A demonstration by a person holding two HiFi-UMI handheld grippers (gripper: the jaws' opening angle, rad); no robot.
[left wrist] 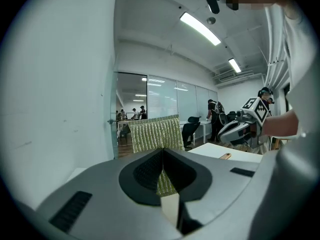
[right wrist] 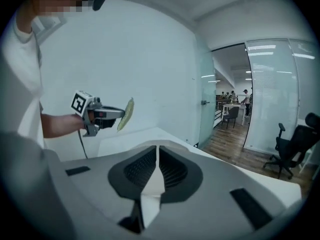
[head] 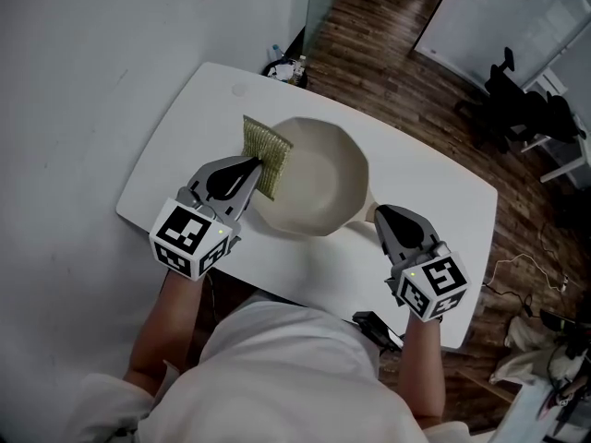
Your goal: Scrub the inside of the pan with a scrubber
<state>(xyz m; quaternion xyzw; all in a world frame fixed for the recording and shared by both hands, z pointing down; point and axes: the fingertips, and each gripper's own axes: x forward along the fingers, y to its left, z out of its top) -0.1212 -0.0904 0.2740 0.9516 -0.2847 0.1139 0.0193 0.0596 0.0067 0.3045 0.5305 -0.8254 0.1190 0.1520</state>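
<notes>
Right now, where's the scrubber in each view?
Head view: scrubber left of centre, over the pan's left rim, gripped by the left hand-held gripper.
Left gripper view: scrubber centre, standing up from between the jaws.
Right gripper view: scrubber at left, seen edge-on.
Shared landmark: white table.
</notes>
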